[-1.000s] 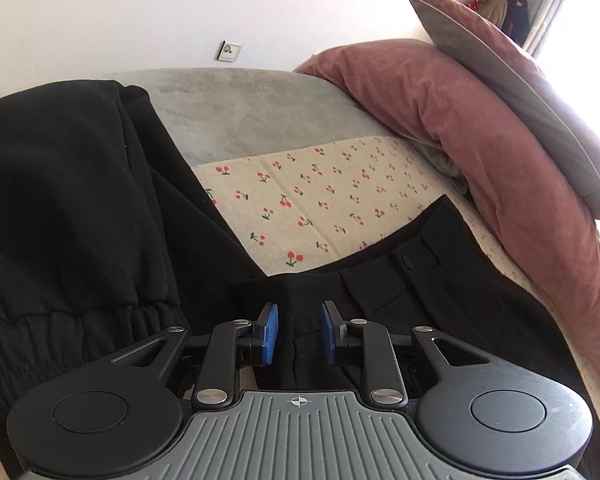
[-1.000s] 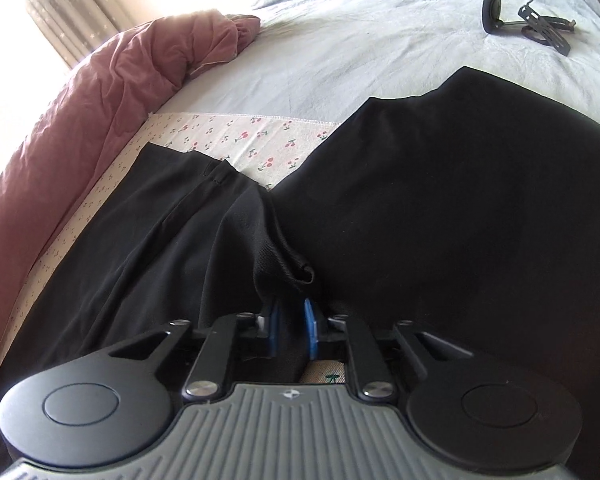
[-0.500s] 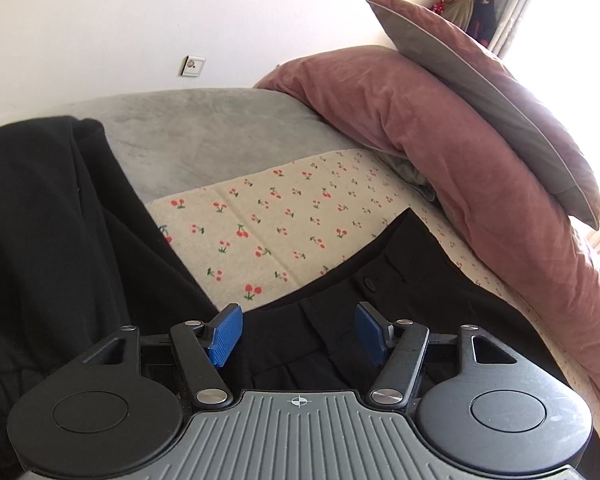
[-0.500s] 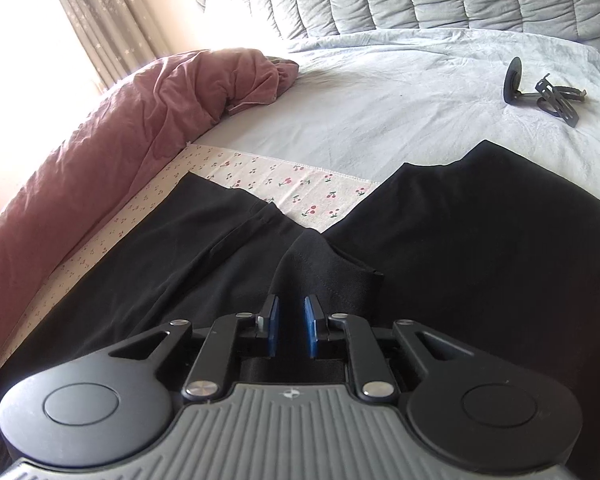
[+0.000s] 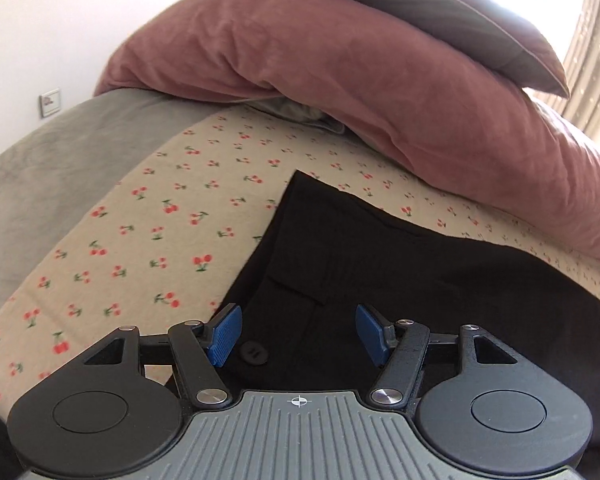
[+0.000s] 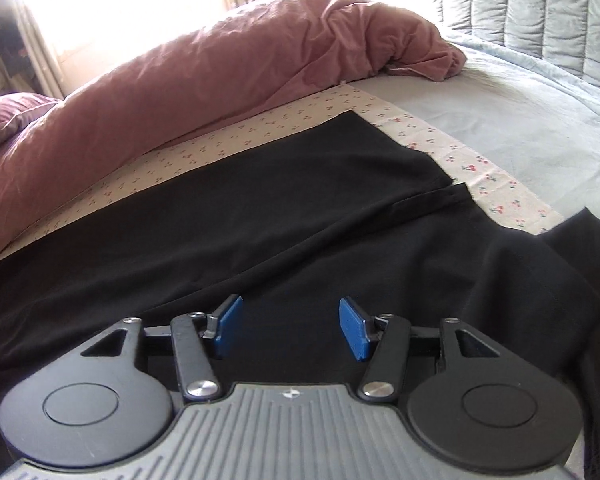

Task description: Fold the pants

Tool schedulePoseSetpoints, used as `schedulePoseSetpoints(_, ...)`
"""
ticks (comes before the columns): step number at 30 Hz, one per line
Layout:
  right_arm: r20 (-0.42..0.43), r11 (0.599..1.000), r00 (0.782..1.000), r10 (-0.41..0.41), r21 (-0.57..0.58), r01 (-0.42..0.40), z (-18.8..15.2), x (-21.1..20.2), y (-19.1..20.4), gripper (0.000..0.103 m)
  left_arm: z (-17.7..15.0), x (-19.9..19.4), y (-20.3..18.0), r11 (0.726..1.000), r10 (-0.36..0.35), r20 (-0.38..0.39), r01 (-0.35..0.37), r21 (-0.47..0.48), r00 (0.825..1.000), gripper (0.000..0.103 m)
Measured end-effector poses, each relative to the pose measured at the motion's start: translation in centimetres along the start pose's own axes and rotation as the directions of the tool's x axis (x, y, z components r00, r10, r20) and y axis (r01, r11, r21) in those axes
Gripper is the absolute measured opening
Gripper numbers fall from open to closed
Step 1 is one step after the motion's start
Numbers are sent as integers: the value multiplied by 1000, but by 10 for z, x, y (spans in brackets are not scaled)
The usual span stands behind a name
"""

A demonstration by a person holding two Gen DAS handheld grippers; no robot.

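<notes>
Cherry-print sheet [image 5: 148, 216] under black pants [image 6: 260, 208]; no legible writing.

Beside the black pants [image 5: 380, 264], the cherry-print sheet [image 5: 140, 240] lies flat and passable, while the pink duvet [image 5: 340, 80] banks up as a barrier along their far edge

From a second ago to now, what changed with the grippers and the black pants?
Both let go: the right gripper was pinching the black pants, the left gripper nearly shut; their fingers have just spread open, empty. The pants now lie flat. The pink duvet stayed put.
</notes>
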State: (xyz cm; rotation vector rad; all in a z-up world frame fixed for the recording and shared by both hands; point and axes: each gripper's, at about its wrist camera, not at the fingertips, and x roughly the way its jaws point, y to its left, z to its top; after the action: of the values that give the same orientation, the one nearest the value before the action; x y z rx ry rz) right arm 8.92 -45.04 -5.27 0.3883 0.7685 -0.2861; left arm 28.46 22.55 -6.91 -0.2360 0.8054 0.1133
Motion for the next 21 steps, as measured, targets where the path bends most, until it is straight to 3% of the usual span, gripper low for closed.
schedulePoseSetpoints(2,-47,998,997,64,-22,-65,2,16,19,52,1,17,-7,999,27,2,-27,42,1000,61)
schedulePoseSetpoints(3,-71,994,992,101,-32,-103,3,24,29,52,0,24,-9,998,40,6,-40,57,999,52)
schedulePoseSetpoints(4,-102,988,984,144,-47,-149,4,33,42,52,-2,31,-11,996,61,5,-62,70,998,35)
schedulePoseSetpoints(5,-134,979,974,183,-64,-193,4,41,55,52,-4,36,-13,995,62,3,-62,80,998,0)
schedulePoseSetpoints(7,-204,955,948,243,-121,-271,0,57,86,52,-9,38,-17,992,83,56,-88,89,995,0)
schedulePoseSetpoints(9,-239,933,937,256,-194,-304,-5,71,119,52,-11,40,-23,988,103,99,-113,109,990,0)
schedulePoseSetpoints(13,-192,909,962,196,-331,-252,-8,93,168,51,-5,50,-18,986,147,143,-156,53,979,0)
schedulePoseSetpoints(17,-92,917,986,138,-365,-163,3,114,182,35,-2,57,-3,979,196,187,-202,14,963,0)
schedulePoseSetpoints(18,-68,923,990,121,-359,-137,5,120,181,30,0,57,2,982,189,179,-191,-6,965,0)
schedulePoseSetpoints(21,-25,930,995,96,-355,-99,3,127,181,29,13,53,22,992,84,115,-73,-100,990,0)
